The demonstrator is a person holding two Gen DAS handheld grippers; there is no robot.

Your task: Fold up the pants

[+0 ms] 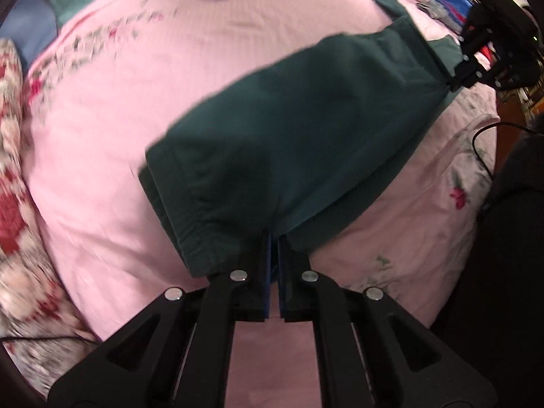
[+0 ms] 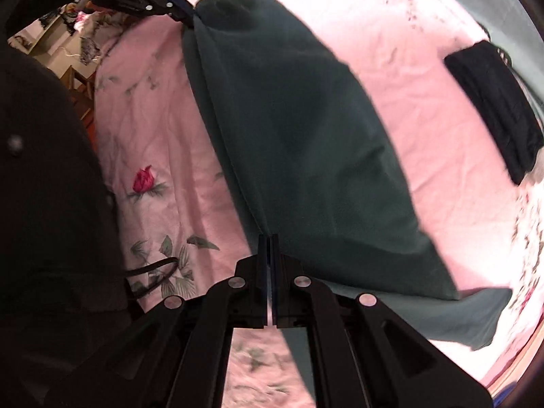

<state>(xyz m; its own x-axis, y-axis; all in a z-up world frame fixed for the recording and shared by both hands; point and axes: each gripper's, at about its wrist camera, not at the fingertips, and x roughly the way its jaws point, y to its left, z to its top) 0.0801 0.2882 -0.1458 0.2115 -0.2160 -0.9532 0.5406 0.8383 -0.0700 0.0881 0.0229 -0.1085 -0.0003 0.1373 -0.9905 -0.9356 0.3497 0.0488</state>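
Both pairs of jaws were clamped on the dark green pants [image 1: 292, 142], which hung stretched between the two grippers above a pink floral bedspread [image 1: 112, 125].

In the left wrist view, the left gripper [image 1: 273, 238] pinched one edge of the garment near its gathered waistband, while the right gripper [image 1: 457, 80] appeared at upper right, closed on the opposite edge. In the right wrist view, the right gripper [image 2: 269, 238] held the cloth at its fingertips and the left gripper [image 2: 185, 17] gripped the far corner at upper left; a lower layer of the pants trailed onto the bedspread [image 2: 418, 102] at lower right. A folded dark garment [image 2: 493, 108] lay apart near the bed's far edge. A black cable [image 2: 153, 272] crossed the bedspread beside a person's dark clothing [image 2: 44, 170].
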